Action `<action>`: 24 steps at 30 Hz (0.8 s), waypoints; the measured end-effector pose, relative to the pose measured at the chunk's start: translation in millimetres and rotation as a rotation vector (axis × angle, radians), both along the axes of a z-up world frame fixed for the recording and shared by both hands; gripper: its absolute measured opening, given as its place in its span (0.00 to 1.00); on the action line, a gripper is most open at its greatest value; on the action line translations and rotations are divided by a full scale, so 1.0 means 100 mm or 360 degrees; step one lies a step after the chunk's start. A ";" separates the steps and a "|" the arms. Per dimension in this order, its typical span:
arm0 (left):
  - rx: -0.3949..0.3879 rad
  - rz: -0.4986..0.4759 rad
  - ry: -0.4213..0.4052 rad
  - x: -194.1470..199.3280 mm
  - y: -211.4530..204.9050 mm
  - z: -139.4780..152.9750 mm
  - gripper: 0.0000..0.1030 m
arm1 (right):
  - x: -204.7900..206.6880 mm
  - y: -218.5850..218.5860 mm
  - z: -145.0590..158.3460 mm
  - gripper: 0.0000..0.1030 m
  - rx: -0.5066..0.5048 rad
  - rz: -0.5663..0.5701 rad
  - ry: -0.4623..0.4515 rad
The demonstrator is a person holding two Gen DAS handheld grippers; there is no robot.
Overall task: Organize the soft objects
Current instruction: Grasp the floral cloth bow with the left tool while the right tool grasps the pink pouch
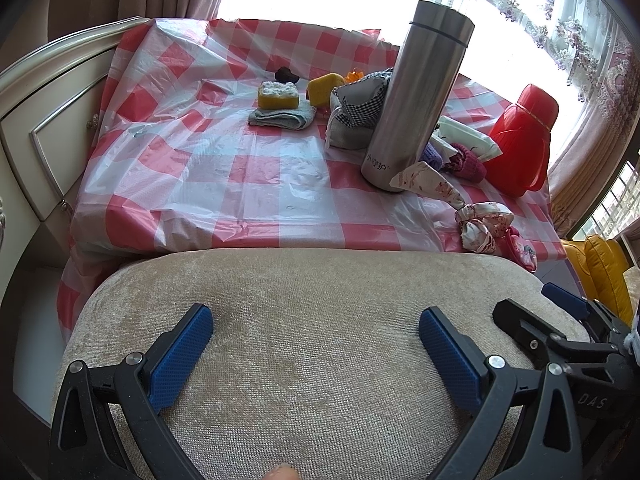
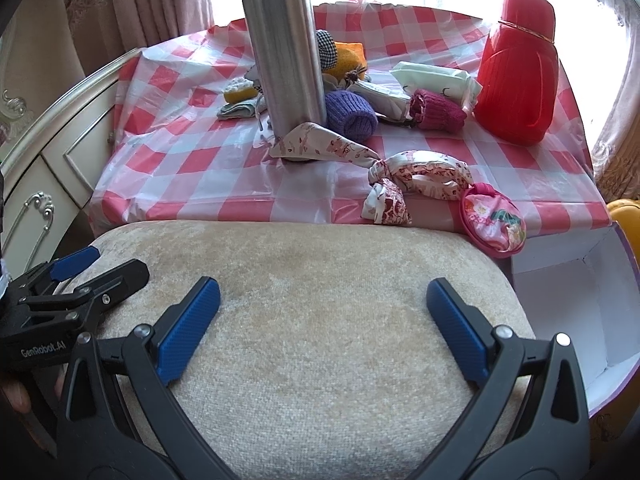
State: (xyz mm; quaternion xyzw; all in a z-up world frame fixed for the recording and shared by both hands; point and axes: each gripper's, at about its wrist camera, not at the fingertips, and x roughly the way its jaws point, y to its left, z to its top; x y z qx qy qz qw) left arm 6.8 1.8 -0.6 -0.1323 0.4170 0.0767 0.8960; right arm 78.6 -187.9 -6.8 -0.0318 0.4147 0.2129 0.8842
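- The left gripper (image 1: 316, 322) hung over a beige cushioned seat (image 1: 312, 300), its blue fingers (image 1: 182, 356) spread wide apart with nothing between them.
- The right gripper (image 2: 323, 294) hung just beside it over the same seat, fingers (image 2: 190, 328) likewise wide apart and empty.
- Beyond the seat stood the bench (image 1: 248, 184) under a red-and-white checked plastic cloth.
- A steel flask (image 2: 284, 48) stood upright near the middle, with a corner of a knotted floral scarf (image 2: 404, 174) lying against its base (the knot itself lay near the front edge).
- A pink printed pouch (image 2: 492, 220) sat at the front edge, just beside the scarf's knot.
- Behind the flask lay a purple knit roll (image 2: 352, 114) and a maroon knit roll (image 2: 438, 110), with white packets (image 2: 432, 76) near them.
- A red plastic jug (image 2: 518, 68) stood upright at the right.
- Farther left, a yellow sponge (image 1: 278, 96) rested on a folded grey cloth (image 1: 280, 117), beside a checked fabric bag (image 1: 360, 104).
- An open white box (image 2: 572, 292) sat low at the right, beside the seat.
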 end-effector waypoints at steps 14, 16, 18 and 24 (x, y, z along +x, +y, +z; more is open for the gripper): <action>-0.0053 -0.0061 0.0056 0.29 -0.14 0.15 1.00 | 0.29 -0.49 0.19 1.00 -0.0042 0.0089 0.0124; -0.0080 -0.0111 0.0049 0.37 -0.21 0.19 1.00 | 0.39 -0.59 0.20 1.00 -0.0118 0.0068 0.0099; -0.0086 -0.0157 0.0047 0.49 -0.31 0.22 1.00 | 0.52 -0.67 0.19 1.00 -0.0225 0.0031 0.0056; -0.0117 -0.0300 0.0072 0.93 -0.66 0.26 0.99 | 0.86 -0.90 0.06 1.00 -0.0317 -0.0033 0.0053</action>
